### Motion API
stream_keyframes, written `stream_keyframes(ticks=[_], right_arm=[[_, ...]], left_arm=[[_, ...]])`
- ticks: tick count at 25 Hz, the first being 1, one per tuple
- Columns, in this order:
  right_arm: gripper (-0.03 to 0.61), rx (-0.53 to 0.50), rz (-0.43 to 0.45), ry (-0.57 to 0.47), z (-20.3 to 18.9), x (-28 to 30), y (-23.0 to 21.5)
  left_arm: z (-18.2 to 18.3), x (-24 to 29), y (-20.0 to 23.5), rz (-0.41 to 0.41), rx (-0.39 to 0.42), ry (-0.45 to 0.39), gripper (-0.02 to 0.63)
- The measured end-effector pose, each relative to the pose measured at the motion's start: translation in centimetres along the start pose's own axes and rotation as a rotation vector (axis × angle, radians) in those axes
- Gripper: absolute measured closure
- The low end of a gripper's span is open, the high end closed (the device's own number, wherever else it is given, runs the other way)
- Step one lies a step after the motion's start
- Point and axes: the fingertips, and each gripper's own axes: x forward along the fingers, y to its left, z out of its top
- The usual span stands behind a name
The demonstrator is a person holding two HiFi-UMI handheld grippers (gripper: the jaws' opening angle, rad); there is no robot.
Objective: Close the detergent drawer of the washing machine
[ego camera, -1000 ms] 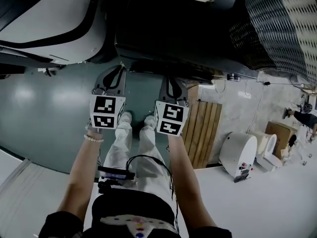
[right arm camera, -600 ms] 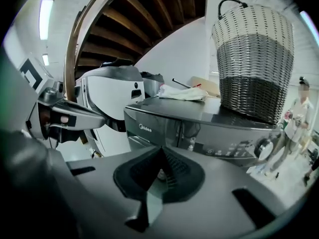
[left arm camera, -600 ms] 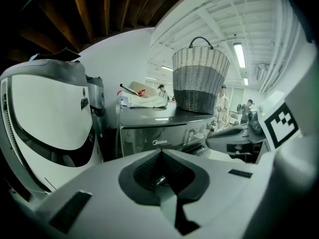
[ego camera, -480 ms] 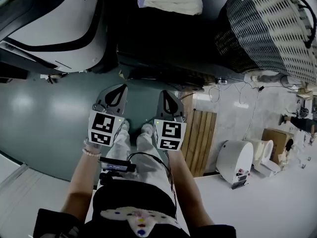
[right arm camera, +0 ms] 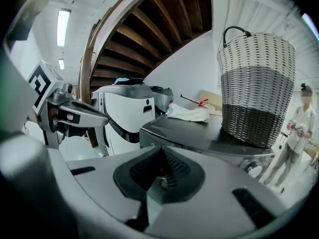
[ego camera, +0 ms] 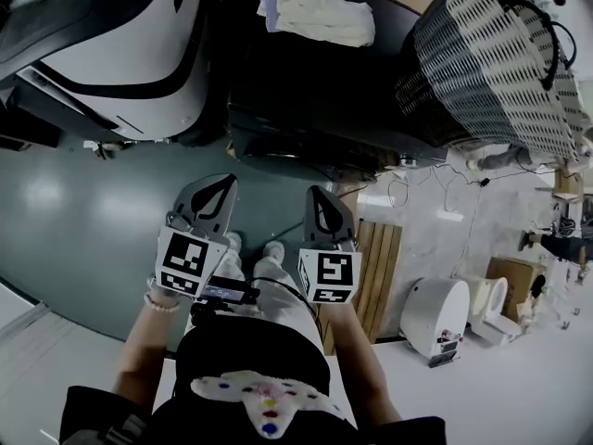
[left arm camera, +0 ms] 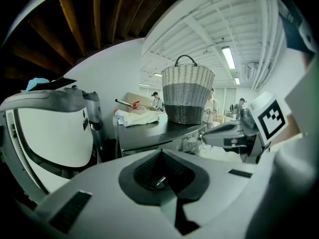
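Observation:
The dark washing machine stands in front of me, with its flat top in both gripper views. I cannot make out its detergent drawer on the shadowed front. My left gripper and right gripper hang side by side in the air short of that front, touching nothing. Each has its jaws shut tip to tip with nothing between them, as the left gripper view and the right gripper view show. Each view also catches the other gripper beside it.
A tall wicker basket and a white cloth sit on the machine's top. A big white appliance stands to its left. A wooden slatted panel and a white round unit are on the floor at right. People stand far behind.
Both grippers' jaws closed from slightly apart to shut. Both hands rose towards the machine, and more of its top now shows in the head view.

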Motion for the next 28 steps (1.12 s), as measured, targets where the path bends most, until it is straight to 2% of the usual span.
stream_keyframes(ticks=[5,14,28], right_arm=[[0.574,0.019,-0.001,-0.033,1.7,-1.8,-0.3],[0.574,0.018,0.014,-0.07,3.7,-4.5,-0.3],[0.574,0.006,0.05,-0.078,4.2,-5.7,0.3]], left_arm=[[1.7,-1.9,-0.3,0.014,-0.009,-0.046,0.603],[3.6,-3.7,-1.8,-0.015,0.027,-0.078,0.603],[4.1,-4.2,-2.3,-0.018,0.036,-0.087,0.603]])
